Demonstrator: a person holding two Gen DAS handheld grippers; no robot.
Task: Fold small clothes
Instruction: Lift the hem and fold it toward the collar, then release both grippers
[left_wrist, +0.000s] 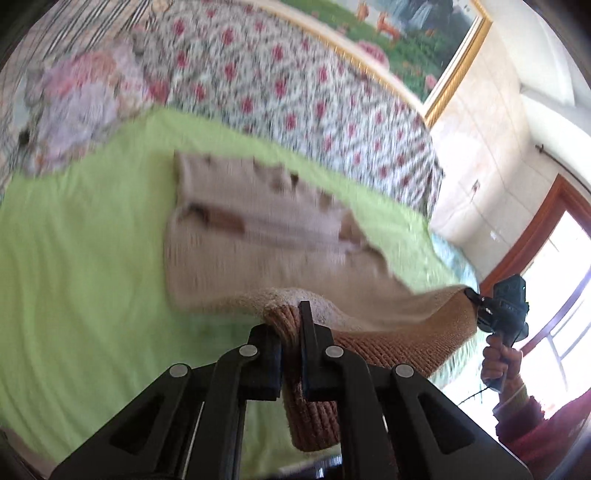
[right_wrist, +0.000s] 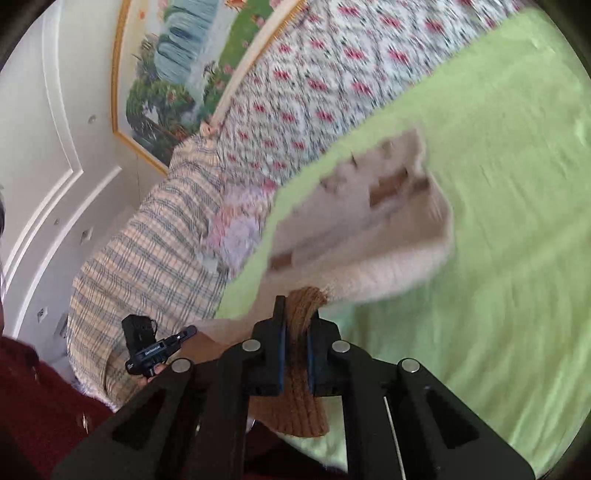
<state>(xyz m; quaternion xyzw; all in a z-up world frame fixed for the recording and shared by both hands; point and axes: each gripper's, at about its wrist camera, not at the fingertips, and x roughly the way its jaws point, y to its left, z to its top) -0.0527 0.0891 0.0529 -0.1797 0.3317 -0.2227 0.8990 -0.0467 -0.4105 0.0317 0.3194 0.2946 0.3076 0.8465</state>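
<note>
A small beige knitted sweater (left_wrist: 266, 236) with brown patches and a brown ribbed hem lies partly on the green sheet (left_wrist: 74, 258), its near edge lifted. My left gripper (left_wrist: 290, 328) is shut on the ribbed hem at one corner. My right gripper (right_wrist: 297, 325) is shut on the hem at the other corner; it also shows at the right of the left wrist view (left_wrist: 480, 306). The sweater (right_wrist: 362, 229) hangs stretched between both grippers. The left gripper shows at the lower left of the right wrist view (right_wrist: 184, 334). Both views are motion-blurred.
A floral quilt (left_wrist: 277, 85) lies behind the green sheet (right_wrist: 498, 221), a pile of pale pink clothes (left_wrist: 81, 107) at its left, a plaid blanket (right_wrist: 147, 258) beyond. A framed painting (left_wrist: 406, 29) hangs on the wall. A window (left_wrist: 554, 295) is at the right.
</note>
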